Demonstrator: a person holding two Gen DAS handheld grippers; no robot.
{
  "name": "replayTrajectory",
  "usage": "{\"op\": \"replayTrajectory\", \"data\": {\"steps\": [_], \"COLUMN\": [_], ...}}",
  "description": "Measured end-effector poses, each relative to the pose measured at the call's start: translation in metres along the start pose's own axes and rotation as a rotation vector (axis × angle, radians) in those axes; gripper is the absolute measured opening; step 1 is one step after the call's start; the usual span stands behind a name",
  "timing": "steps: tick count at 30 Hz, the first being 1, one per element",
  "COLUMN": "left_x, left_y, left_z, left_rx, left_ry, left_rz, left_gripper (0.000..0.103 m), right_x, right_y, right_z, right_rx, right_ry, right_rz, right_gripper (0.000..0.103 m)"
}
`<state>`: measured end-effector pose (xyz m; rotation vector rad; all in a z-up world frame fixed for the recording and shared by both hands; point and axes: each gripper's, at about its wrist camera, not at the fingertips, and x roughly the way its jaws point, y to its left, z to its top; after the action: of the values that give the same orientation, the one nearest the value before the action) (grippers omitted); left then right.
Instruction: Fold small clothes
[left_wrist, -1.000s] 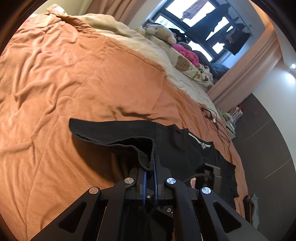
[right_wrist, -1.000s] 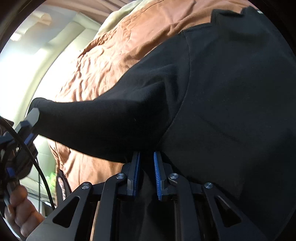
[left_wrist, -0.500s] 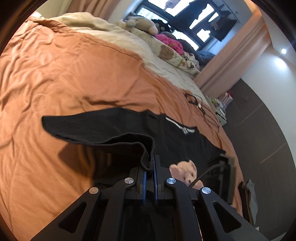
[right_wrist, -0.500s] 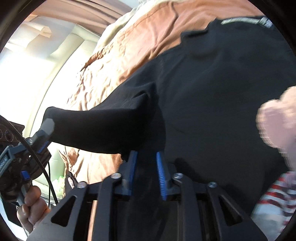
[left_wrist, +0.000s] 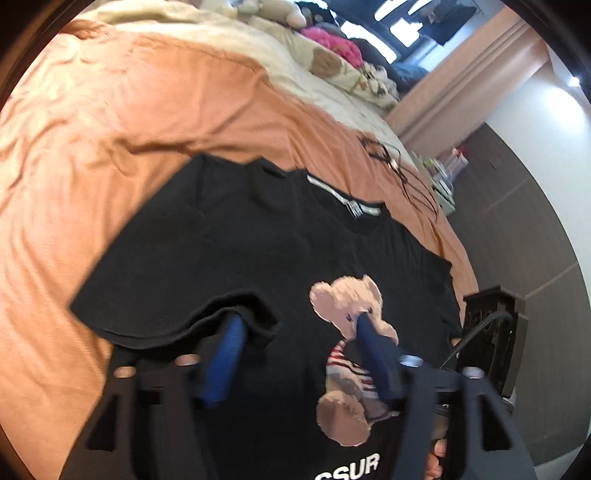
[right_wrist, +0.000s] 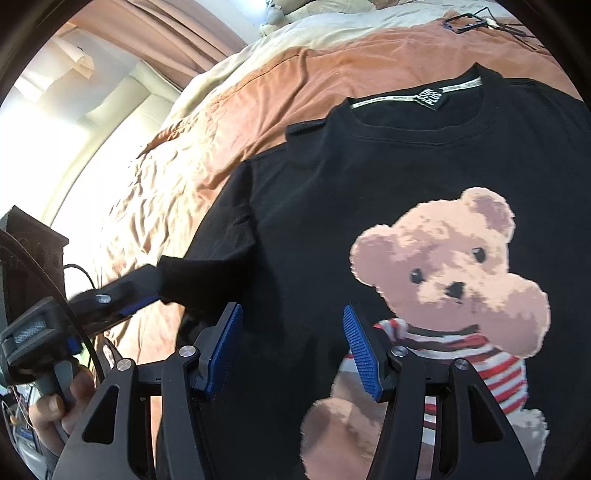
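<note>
A black T-shirt (right_wrist: 369, 206) with a teddy-bear print lay face up on the orange bedspread (left_wrist: 110, 129). Both grippers, clamped on cloth a second earlier, were opening: the left gripper (left_wrist: 299, 332) had its sleeve hem draped loosely over one finger (released, apparently), the right gripper (right_wrist: 291, 325) gripped nothing, so this sleeve fold looked finished. The shirt's near hem was cut off below, and motion blur hid whether the hem still touched the pad.

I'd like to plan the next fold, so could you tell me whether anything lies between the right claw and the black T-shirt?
Nothing visible does: the right claw hangs directly over the black T-shirt, its jaws opening with only the shirt's fabric below them.
</note>
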<state>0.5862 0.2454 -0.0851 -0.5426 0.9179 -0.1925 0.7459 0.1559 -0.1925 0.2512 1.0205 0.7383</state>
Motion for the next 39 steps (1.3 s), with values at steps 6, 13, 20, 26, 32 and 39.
{"op": "replayTrajectory", "data": {"steps": [6,13,20,26,32,39], "left_x": [-0.016,-0.009,0.008,0.018,0.003,-0.012], "left_y": [0.035,0.085,0.122,0.139,0.112,0.053], "left_z": [0.004,0.003,-0.002,0.000,0.010,0.039], "left_rx": [-0.098,-0.187,-0.257,-0.279,-0.197,-0.090], "left_ry": [-0.037,-0.047,-0.025,-0.032,-0.057,-0.101], "left_rz": [0.126,0.253,0.331,0.385,0.348,0.288], "left_gripper": [0.081,0.081,0.078,0.024,0.005,0.004], "right_x": [-0.003,0.005,0.003,-0.019,-0.056,-0.078], "right_y": [0.014,0.010,0.000,-0.009,-0.023,-0.031], "right_z": [-0.004,-0.015,-0.022,-0.027,-0.036,-0.032], "right_rx": [-0.054,-0.105,-0.137,-0.136,-0.122,-0.137], "right_ry": [0.002,0.013,0.021,-0.009,-0.084,-0.104], "right_rz": [0.003,0.024,-0.013,-0.027,-0.001,-0.029], "right_gripper": [0.065,0.065,0.065,0.065,0.065,0.065]}}
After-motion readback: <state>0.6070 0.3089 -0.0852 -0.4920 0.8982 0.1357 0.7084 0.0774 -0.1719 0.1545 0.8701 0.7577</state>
